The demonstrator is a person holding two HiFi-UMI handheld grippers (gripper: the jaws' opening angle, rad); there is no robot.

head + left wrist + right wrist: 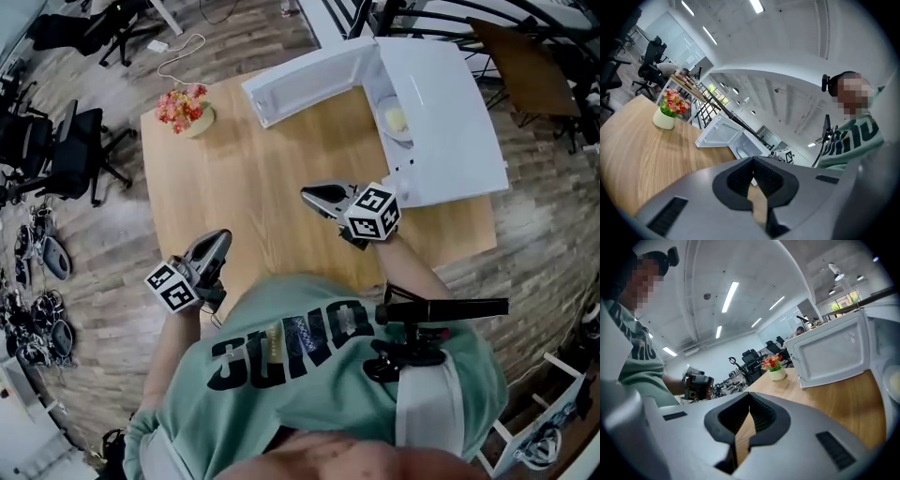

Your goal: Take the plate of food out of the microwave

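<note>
The white microwave (pixel 441 103) stands at the table's far right, its door (pixel 305 84) swung wide open to the left. Inside it rests a plate (pixel 394 120) with pale food; the plate's edge also shows in the right gripper view (pixel 893 380). My right gripper (pixel 309 194) hovers over the table in front of the microwave, pointing left, jaws shut and empty (pixel 749 394). At the table's near left edge, well away from the microwave, my left gripper (pixel 217 236) is also shut on nothing (pixel 752 160).
A small pot of flowers (pixel 185 110) sits at the far left corner of the wooden table (pixel 253 178). Office chairs (pixel 75 150) and cables stand on the floor to the left. A brown chair (pixel 530 75) is behind the microwave.
</note>
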